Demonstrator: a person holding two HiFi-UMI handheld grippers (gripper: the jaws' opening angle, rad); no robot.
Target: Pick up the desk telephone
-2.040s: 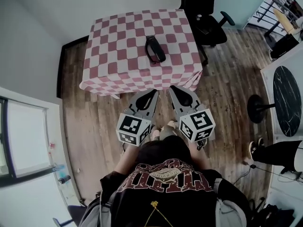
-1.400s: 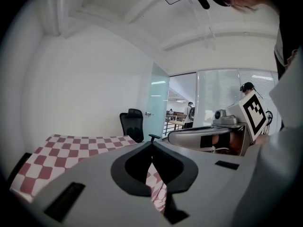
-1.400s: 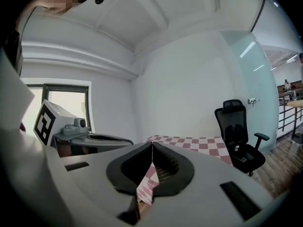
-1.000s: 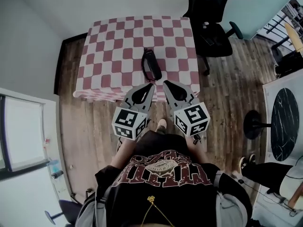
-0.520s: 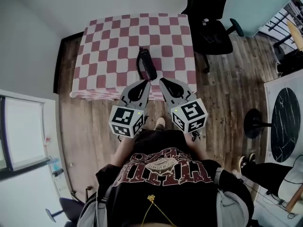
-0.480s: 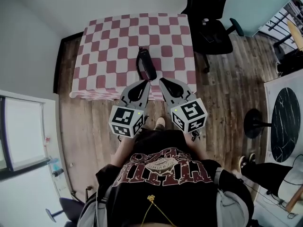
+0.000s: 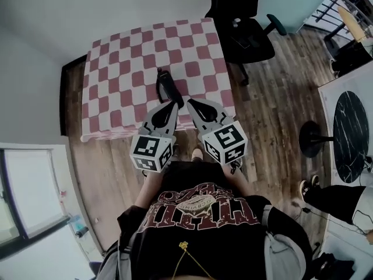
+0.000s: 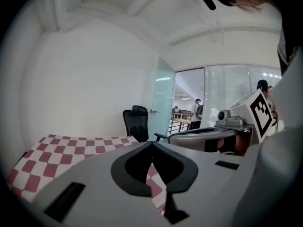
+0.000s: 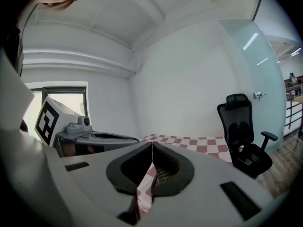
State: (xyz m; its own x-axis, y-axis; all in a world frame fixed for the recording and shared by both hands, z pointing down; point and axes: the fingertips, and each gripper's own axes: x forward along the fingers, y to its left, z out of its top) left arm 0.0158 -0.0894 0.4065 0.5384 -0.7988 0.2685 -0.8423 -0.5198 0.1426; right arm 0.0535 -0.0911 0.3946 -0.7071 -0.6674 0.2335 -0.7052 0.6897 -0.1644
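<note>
Near edge of the table (image 7: 116, 80) is sitting wide open, so that's the way in. The phone (image 7: 166, 86) is lying toward that edge. The chair (image 7: 239, 28) is crowding the table's far right corner, and the wall (image 7: 87, 10) is running along its far side.

We see one black desk telephone (image 7: 166, 86): a long, narrow, dark shape with rounded ends, lying flat on the table (image 7: 116, 69), which is covered in a red-and-white checked cloth. The telephone sits in the table's near half, about midway between the left and right edges, and closer to the near edge than to the far one. Its long axis runs from far to near, slightly tilted, with the far end leaning toward the left edge. Its keys and cord are too small for us to tell.
</note>
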